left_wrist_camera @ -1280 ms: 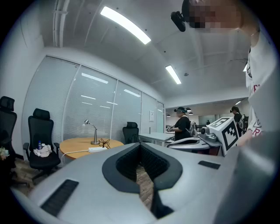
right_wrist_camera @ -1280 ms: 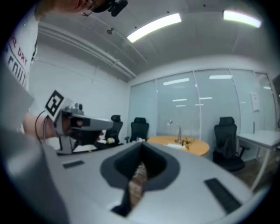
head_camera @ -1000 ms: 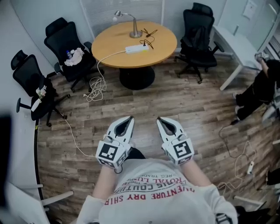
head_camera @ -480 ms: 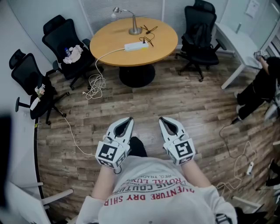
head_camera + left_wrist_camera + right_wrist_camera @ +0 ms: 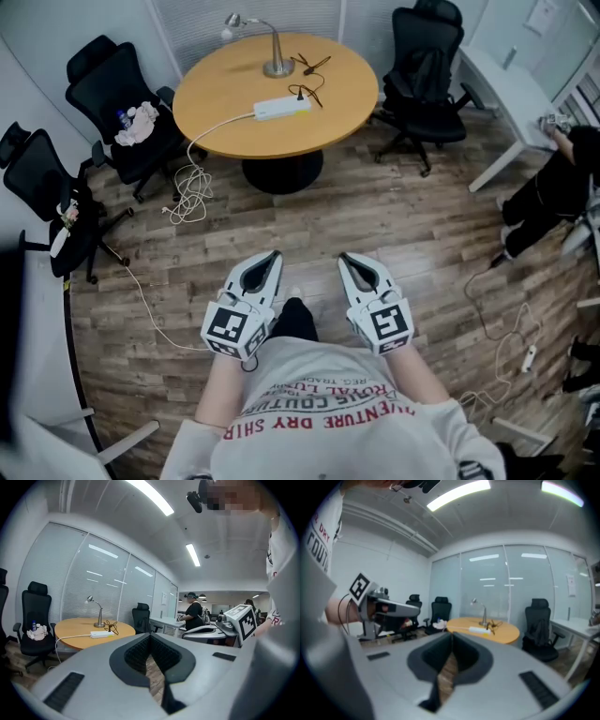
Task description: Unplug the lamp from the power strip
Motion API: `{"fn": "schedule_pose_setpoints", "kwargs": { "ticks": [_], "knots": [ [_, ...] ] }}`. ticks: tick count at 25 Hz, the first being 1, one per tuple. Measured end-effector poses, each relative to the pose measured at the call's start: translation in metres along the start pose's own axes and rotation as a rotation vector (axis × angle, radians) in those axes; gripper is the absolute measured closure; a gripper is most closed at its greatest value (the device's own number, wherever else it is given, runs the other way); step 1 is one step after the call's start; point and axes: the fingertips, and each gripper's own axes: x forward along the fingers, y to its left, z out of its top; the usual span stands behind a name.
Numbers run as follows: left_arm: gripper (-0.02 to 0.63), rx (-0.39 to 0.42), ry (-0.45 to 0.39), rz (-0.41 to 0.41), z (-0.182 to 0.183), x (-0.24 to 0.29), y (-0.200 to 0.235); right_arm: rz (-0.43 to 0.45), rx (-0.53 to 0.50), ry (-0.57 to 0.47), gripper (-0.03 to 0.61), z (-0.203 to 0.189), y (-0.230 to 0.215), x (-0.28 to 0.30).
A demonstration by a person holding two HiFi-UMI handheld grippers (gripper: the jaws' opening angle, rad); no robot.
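Note:
A round wooden table [image 5: 328,103] stands across the room. On it a silver desk lamp [image 5: 272,56] stands at the far side, and its black cord [image 5: 307,80] runs to a white power strip [image 5: 281,109]. The lamp [image 5: 96,613] and strip [image 5: 99,634] also show in the left gripper view, and the strip [image 5: 479,630] in the right gripper view. My left gripper [image 5: 270,258] and right gripper [image 5: 349,260] are held side by side near my chest, well short of the table. Both are shut with nothing between the jaws.
Black office chairs [image 5: 117,98] [image 5: 427,70] ring the table, one with a cloth on its seat. The strip's white cable [image 5: 187,187] coils on the wooden floor. A white desk [image 5: 511,103] and a person in black [image 5: 553,187] are at the right.
The view has moved closer to the table, which now sits lower and further left in the head view. Both grippers keep the same pose and stay shut.

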Motion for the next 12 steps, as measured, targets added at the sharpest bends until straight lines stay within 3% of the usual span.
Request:
{"fn": "schedule_pose_setpoints", "kwargs": {
  "ticks": [7, 12],
  "knots": [
    [0.586, 0.003, 0.022, -0.054, 0.018, 0.083, 0.072, -0.018, 0.012, 0.045, 0.549, 0.014, -0.05, 0.091],
    [0.586, -0.003, 0.018, -0.048, 0.038, 0.127, 0.142, -0.033, 0.017, 0.067, 0.549, 0.029, -0.08, 0.163]
  ]
}}
